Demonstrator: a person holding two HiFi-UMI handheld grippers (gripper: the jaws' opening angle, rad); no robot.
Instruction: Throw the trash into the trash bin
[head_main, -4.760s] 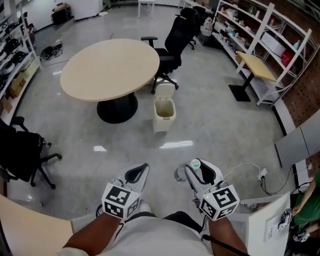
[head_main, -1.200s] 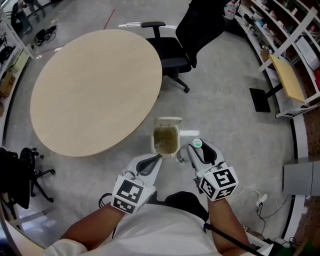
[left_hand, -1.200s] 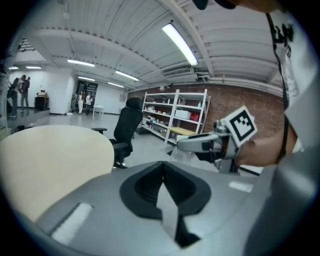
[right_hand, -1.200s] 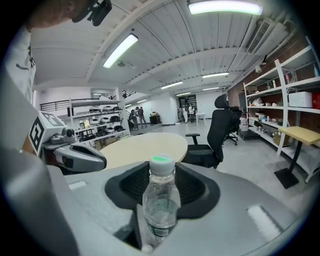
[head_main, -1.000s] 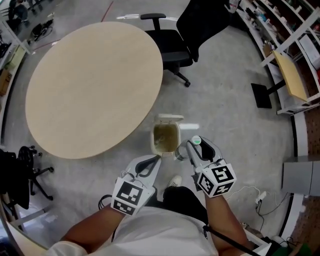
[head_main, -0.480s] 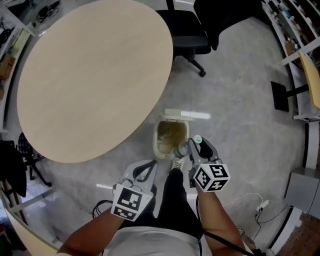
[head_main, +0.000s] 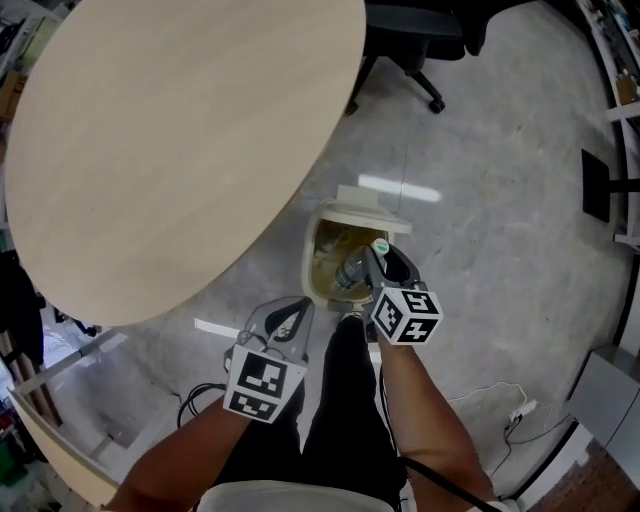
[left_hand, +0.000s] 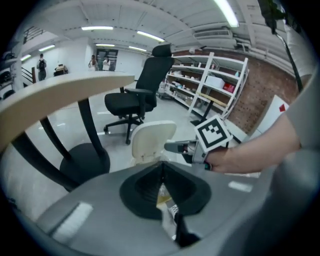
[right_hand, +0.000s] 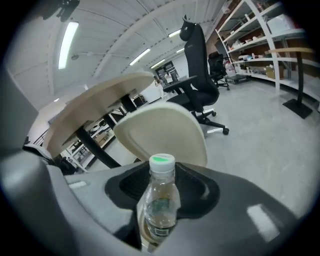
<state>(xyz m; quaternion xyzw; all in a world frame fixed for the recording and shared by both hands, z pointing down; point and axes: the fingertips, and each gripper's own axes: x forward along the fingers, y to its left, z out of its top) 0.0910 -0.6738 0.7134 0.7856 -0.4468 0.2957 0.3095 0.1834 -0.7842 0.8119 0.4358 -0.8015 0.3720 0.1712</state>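
Bottle (right_hand: 160, 202) with a green cap (right_hand: 162, 161) sits between the jaws of the right gripper (head_main: 372, 266), which pinch its clear body from both sides. In the head view it hangs over the mouth of the bin (head_main: 309, 262), whose lid (head_main: 368, 203) stands flipped up at the far side. The left gripper (head_main: 287, 318) has its jaws pressed together on a thin scrap, apparently a wrapper (left_hand: 170, 205). It hovers short of the bin, just beside the near left corner.

The step in hand looks like the drop of the bottle: it is over the bin but not yet let go. The next move calls for spreading the right jaws with the bottle wholly over the opening, clear of rim and lid, so it falls in and does not glance off an edge. After that the left gripper would need to come forward over the mouth before it lets the wrapper go. The bin already holds some yellowish rubbish.

The floor (head_main: 500, 230) is smooth grey and glossy, with strip-light glare just beyond the lid. A round pale table (head_main: 170, 140) on a dark pedestal overhangs close to the bin's left side. A black chair (left_hand: 135, 100) stands beyond it, and white shelves (left_hand: 220, 85) line the wall to the right. The person's dark leg (head_main: 345, 380) is planted just short of the bin, with cables trailing on the floor to either side.
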